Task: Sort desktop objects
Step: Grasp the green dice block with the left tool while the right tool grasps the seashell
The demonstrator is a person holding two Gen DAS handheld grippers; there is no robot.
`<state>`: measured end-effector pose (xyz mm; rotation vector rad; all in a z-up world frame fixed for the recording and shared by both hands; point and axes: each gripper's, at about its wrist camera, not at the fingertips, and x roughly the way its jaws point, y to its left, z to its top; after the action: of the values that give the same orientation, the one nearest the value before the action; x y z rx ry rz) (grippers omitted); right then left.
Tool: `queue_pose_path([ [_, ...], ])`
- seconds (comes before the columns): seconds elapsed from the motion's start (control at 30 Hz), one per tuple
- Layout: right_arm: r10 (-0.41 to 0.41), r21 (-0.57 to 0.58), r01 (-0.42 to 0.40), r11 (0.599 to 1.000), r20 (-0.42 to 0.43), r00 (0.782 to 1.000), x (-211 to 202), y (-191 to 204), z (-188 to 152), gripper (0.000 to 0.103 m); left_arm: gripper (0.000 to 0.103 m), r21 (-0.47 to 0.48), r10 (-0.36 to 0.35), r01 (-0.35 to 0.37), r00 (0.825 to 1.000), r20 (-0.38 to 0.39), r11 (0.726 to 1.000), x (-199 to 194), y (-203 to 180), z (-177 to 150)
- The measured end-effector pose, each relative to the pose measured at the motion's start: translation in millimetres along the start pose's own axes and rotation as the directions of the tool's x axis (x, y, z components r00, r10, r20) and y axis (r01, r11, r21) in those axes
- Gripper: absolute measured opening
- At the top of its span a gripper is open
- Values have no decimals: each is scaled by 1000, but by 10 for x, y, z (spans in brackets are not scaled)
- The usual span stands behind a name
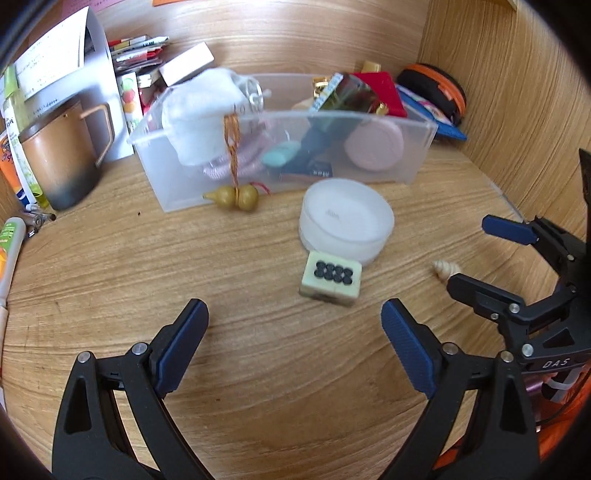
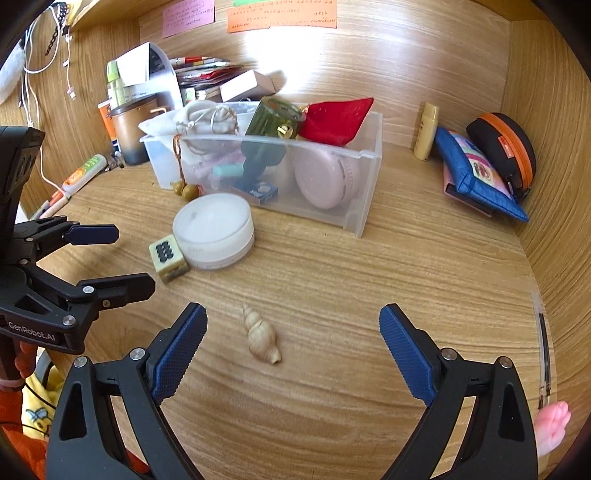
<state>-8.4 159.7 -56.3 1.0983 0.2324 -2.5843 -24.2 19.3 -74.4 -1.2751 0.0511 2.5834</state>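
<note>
Between the spread fingers of the right gripper [image 2: 291, 350] lies a spiral seashell [image 2: 261, 335] on the wooden desk [image 2: 369, 288], untouched. It looks light, rigid, brittle and smooth; take it across the fat whorl. Leftward, the left gripper [image 1: 293, 334] is also agape, facing a mahjong tile [image 1: 330, 277] touching a round white case [image 1: 345, 223], clear bin [image 1: 413, 155] behind.

"DAS" in white on the black body of the right gripper [image 1: 480, 254], "GenRobot.AI" in white on the left gripper [image 2: 107, 258], handwriting on the orange note [image 2: 282, 14] and pink note [image 2: 188, 15] beyond the tongs illegible
</note>
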Motion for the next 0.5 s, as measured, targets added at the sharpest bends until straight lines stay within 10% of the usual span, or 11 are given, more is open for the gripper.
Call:
queue_pose_path([
  [0.5,44,-9,-44,999,1,999,57,26,-85,88,97,37,89,-89,996,14,995,137,-99,40],
])
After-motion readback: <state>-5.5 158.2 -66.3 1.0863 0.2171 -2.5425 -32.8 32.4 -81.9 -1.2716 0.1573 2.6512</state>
